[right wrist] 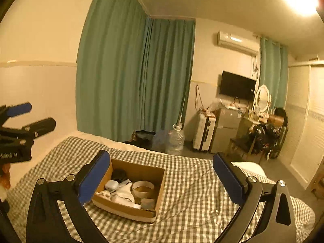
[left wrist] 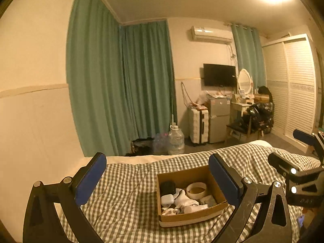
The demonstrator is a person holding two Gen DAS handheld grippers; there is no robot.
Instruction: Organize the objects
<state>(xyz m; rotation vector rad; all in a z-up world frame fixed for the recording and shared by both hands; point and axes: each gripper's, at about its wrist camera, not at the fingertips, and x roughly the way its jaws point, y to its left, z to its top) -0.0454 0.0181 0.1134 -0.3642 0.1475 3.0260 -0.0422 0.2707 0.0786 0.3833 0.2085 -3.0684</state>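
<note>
Mid-bed on the grey-checked quilt sits an open brown cardboard box of light oddments: tape ring, soft white cloth. Left gripper and right gripper hover wide, empty. Box likely light, flimsy; grip a side wall.

Both wrist views above shared box

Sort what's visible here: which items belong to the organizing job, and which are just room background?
Job:
cardboard box on the checked bedspread
tape roll
white earbud case
black pouch
both tools, open and empty

Background:
water jug
suitcase
TV
curtains
</note>
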